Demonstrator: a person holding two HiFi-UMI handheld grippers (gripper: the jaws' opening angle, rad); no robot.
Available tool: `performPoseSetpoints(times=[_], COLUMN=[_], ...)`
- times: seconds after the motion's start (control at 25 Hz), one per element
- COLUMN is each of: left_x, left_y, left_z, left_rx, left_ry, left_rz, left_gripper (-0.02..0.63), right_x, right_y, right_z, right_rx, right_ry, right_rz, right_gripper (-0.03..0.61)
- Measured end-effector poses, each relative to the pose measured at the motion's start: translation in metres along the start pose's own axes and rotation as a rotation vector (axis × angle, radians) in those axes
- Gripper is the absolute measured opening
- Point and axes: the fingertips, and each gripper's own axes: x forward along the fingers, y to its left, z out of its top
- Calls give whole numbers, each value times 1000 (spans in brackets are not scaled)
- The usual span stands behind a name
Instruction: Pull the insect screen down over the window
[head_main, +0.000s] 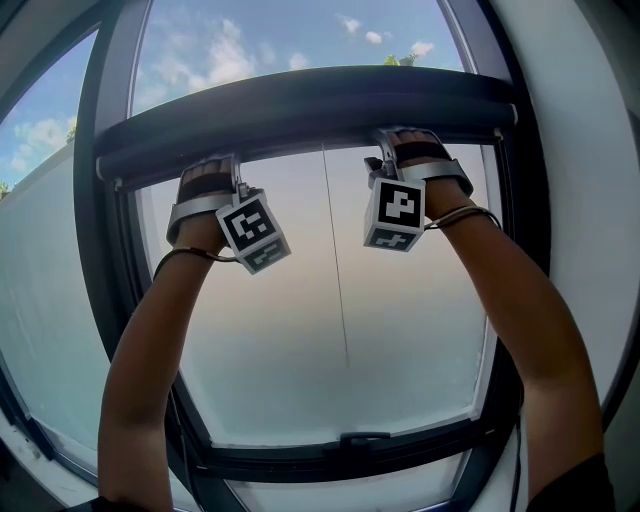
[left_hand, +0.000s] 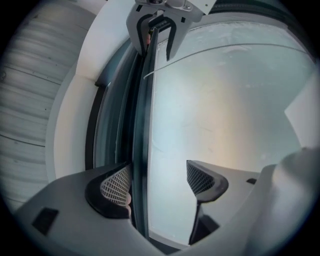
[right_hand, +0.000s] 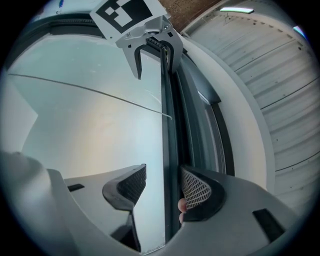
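Blue sky and cloud behind a dark window frame (head_main: 105, 230). High across the pane, near the frame's top, insect screen bar (head_main: 300, 110). Left gripper (left_hand: 157, 182) up at it: straddles the bar, jaws spread, one pad just beside it, the other well clear. Right gripper (right_hand: 162, 185) alike, released, gripping nothing.

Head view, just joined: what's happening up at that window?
A person is reaching up with both grippers to the dark bar of the insect screen, which sits high in the window, far above the lower frame. The left gripper and right gripper each have their jaws open with the bar's edge between them; neither is clamped on it. The screen does not look pulled down yet.
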Motion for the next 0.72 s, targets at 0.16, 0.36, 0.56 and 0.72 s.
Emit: performPoseSetpoints(times=[0.16,0.36,0.56,0.72], left_x=[3,6,4,2], left_y=[0,1,-1,-4], left_z=[0,2,4,3], left_rx=[-29,-39,-76,-40], left_ry=[-2,-18,-26,-20], left_rz=[-24,-30,-75,-112], left_gripper=[328,329,328,328], right_x=[6,10,10,10], right_y=[4,4,7,7], right_z=[2,0,1,-1], right_rx=[-15,-43,-77,-90], right_ry=[30,60,41,32], right_rz=[56,98,115,124], right_gripper=[193,193,193,193])
